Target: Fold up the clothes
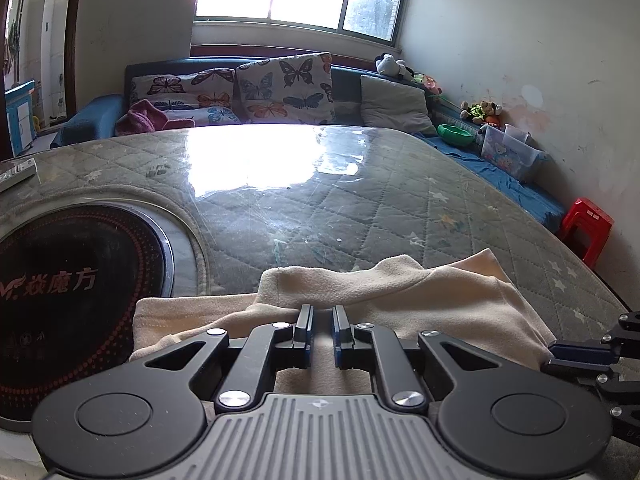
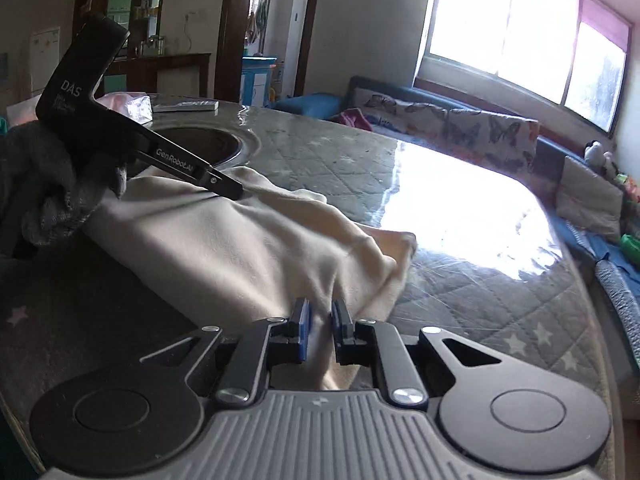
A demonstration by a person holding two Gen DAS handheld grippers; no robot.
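Garment: cream fleece cloth (image 1: 400, 296) lies bunched across the lower middle of the left wrist view, on the quilted table cover (image 1: 340, 200) under glass.
Left gripper (image 1: 321, 322): fingers drawn close, pinching a fold of the cloth.
Right gripper (image 2: 320, 320): fingers close together, clamped on the cloth's near edge, lower centre of frame.
Gloved hand (image 2: 52, 200): grey, left edge of the right wrist view.
Induction hob (image 1: 76, 288): black disc, lower left.
Sofa (image 1: 240, 92): butterfly cushions, upper centre.
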